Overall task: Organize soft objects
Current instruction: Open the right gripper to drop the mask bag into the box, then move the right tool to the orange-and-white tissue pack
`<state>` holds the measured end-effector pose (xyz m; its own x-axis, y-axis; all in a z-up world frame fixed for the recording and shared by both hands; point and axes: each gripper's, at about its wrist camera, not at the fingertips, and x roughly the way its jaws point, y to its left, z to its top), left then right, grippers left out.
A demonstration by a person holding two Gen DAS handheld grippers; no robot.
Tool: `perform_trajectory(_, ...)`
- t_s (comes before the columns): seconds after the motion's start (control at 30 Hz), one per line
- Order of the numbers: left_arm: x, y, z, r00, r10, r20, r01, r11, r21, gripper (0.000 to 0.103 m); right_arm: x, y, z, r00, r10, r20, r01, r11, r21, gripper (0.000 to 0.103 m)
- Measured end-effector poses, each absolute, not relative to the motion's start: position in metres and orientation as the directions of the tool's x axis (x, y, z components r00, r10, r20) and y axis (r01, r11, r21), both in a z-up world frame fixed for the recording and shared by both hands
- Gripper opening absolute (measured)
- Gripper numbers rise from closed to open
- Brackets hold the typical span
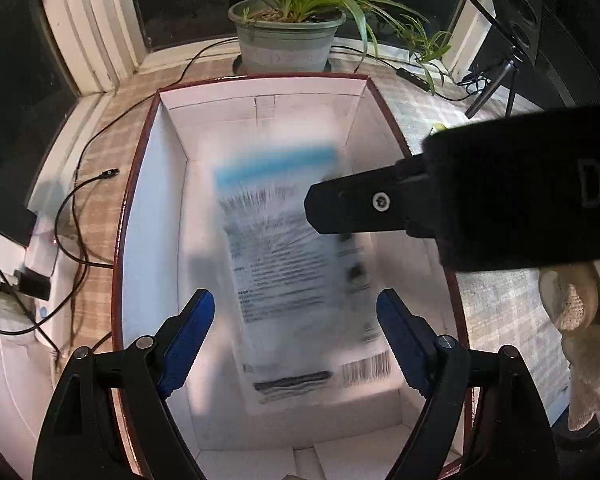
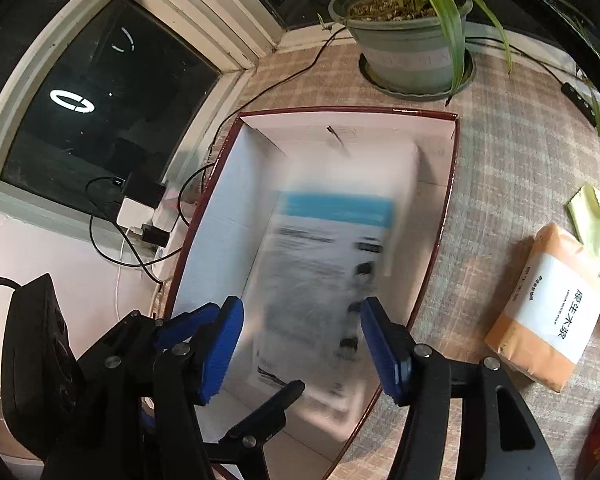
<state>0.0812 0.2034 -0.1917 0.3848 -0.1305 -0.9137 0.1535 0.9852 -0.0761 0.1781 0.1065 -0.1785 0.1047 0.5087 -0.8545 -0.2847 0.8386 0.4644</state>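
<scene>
A white soft pack with a blue band and black print [image 1: 296, 280] is blurred by motion inside the white, red-rimmed box [image 1: 156, 200]. It also shows in the right wrist view [image 2: 324, 280], inside the same box [image 2: 220, 240]. My left gripper [image 1: 296, 340] is open above the box, its blue pads apart on either side of the pack and not touching it. My right gripper [image 2: 302, 348] is open too, over the box's near end. An orange tissue pack [image 2: 548, 308] lies on the table to the right of the box.
A potted plant [image 1: 288, 36] stands behind the box by the window. Cables and a power strip [image 1: 40, 256] lie left of the box. A yellow-green cloth [image 2: 596, 220] lies beyond the orange pack. A beige plush toy [image 1: 584, 344] lies at the right.
</scene>
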Motion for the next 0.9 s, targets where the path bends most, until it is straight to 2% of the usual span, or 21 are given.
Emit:
perform_trajectory(0.33,0.065,0.199,-0.17,0.429,-0.122,-0.895,0.143,0.987,-0.066,0.084,0.154,0.075,-0.147,0.208,0.556,-0.805,-0.322,0.816,0.48,0.057)
perform_trajectory(0.57,0.036,0.187,-0.134,0.513,-0.144,-0.846,0.121,0.988,-0.095,0.084,0.113,0.016,-0.119,0.345,0.549,-0.761,-0.4,0.82,0.411,0.057)
perform_trajectory(0.9,0.012,0.118,-0.122,0.542,-0.232,-0.807,0.211,0.968,-0.136,0.084,0.069,-0.128,-0.124,0.479,0.48,-0.735,-0.282,0.877,0.389,0.057)
